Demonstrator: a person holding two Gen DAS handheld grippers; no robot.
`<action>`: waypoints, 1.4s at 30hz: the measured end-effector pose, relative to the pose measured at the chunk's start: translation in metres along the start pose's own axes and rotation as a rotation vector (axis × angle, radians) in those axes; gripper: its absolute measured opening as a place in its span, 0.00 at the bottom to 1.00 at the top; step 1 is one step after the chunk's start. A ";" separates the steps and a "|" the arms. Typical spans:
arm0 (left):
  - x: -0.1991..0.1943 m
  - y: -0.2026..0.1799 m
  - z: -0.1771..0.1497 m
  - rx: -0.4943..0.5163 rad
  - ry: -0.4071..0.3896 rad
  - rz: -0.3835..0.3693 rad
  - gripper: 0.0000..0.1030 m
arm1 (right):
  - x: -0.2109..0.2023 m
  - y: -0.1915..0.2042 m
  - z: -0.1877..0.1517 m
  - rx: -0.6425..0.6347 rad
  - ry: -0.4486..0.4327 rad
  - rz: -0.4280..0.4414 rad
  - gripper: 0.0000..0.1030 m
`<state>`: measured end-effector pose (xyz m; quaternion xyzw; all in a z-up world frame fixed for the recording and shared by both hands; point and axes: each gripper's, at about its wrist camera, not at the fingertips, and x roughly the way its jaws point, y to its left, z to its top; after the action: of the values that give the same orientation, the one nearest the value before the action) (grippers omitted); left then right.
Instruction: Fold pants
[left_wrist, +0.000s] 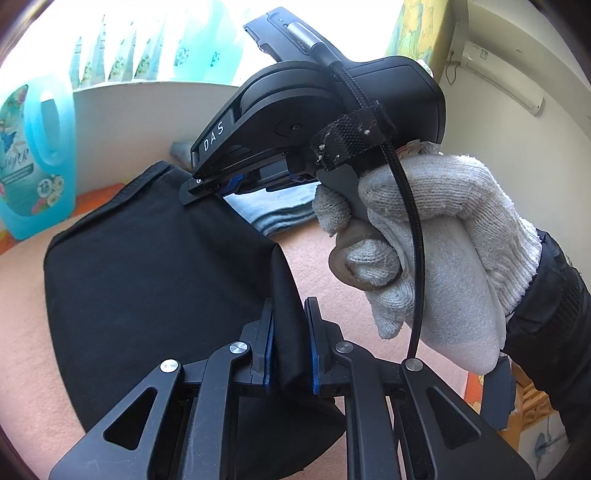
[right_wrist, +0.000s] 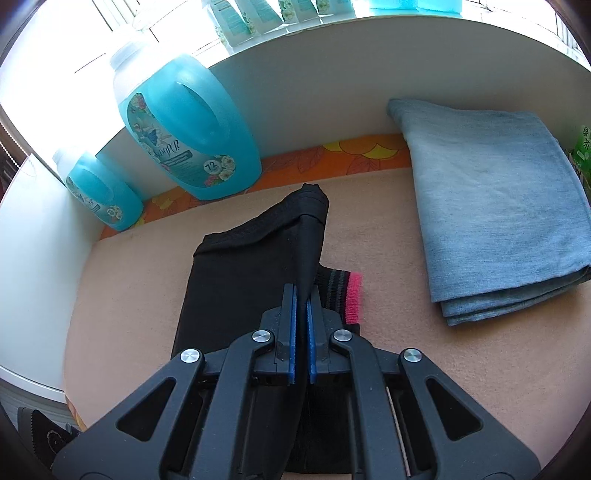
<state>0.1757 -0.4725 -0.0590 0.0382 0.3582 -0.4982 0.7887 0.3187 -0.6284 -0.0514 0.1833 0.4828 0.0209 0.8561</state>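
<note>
I am holding the black pants (right_wrist: 236, 280) pinched in both my left gripper (left_wrist: 289, 343) and right gripper (right_wrist: 302, 328), their length running straight ahead toward the blue detergent bottle (right_wrist: 184, 125).

Bright daylight poured through a window (right_wrist: 122, 22) above a white ledge (right_wrist: 332, 55) that ran along the far edge of a bench covered in peach cloth (right_wrist: 461, 369), with an orange patterned strip (right_wrist: 369, 155) at its far edge. On the right, a white wall (left_wrist: 517, 44) carried an air conditioner (left_wrist: 506, 79) beside a yellow picture (left_wrist: 417, 29).
</note>
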 end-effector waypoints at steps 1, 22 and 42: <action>0.006 0.002 0.001 0.000 0.010 -0.001 0.12 | 0.004 -0.006 -0.001 0.010 0.005 0.003 0.05; -0.020 0.021 0.009 0.019 0.087 0.023 0.33 | 0.009 -0.043 -0.009 0.023 -0.020 -0.100 0.17; -0.060 0.120 -0.005 -0.181 0.099 0.301 0.48 | -0.021 -0.015 -0.055 -0.131 -0.055 -0.104 0.53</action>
<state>0.2558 -0.3647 -0.0624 0.0447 0.4301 -0.3379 0.8360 0.2595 -0.6309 -0.0644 0.1021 0.4656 0.0029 0.8791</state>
